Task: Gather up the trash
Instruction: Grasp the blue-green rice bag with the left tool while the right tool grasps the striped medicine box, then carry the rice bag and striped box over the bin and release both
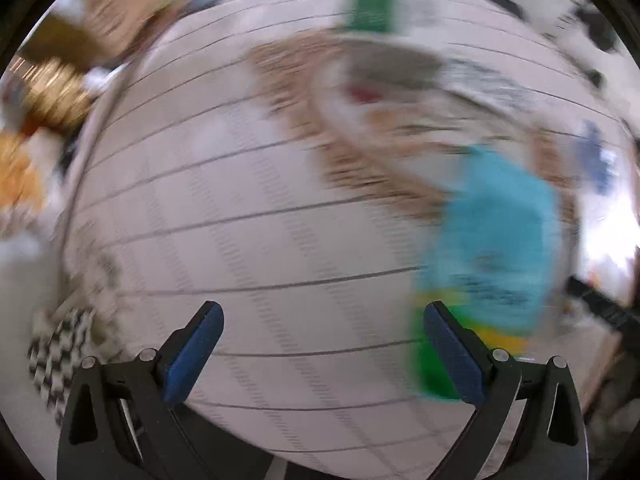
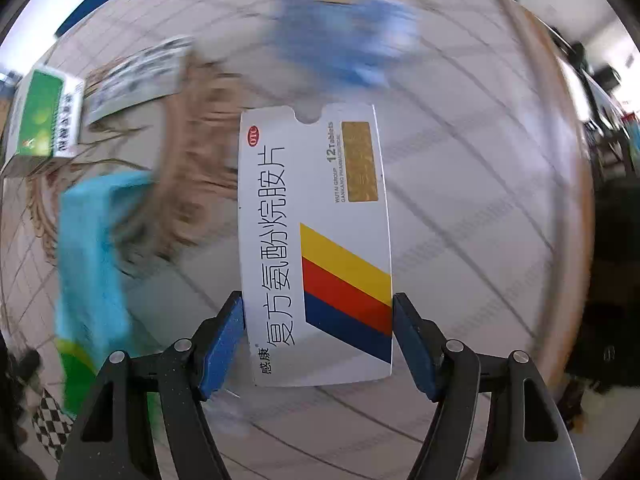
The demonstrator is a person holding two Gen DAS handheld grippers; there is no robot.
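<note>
My right gripper (image 2: 318, 316) is shut on a flat white medicine box (image 2: 316, 240) with yellow, red and blue stripes, held above the table. My left gripper (image 1: 322, 320) is open and empty over the white gridded tablecloth (image 1: 260, 240). A turquoise and green box (image 1: 492, 248) lies just right of the left gripper; it also shows in the right wrist view (image 2: 96, 248). A green and white box (image 2: 40, 116) and a grey printed box (image 2: 140, 76) lie at the left. A blue packet (image 2: 344, 36) lies beyond the held box. Both views are motion-blurred.
A woven brown mat (image 1: 360, 168) holds a blurred round dish (image 1: 384, 80). A green box (image 1: 372, 4) stands at the far side. A checkered cloth (image 1: 60, 356) lies at the near left. The table's wooden rim (image 2: 568, 200) curves at right.
</note>
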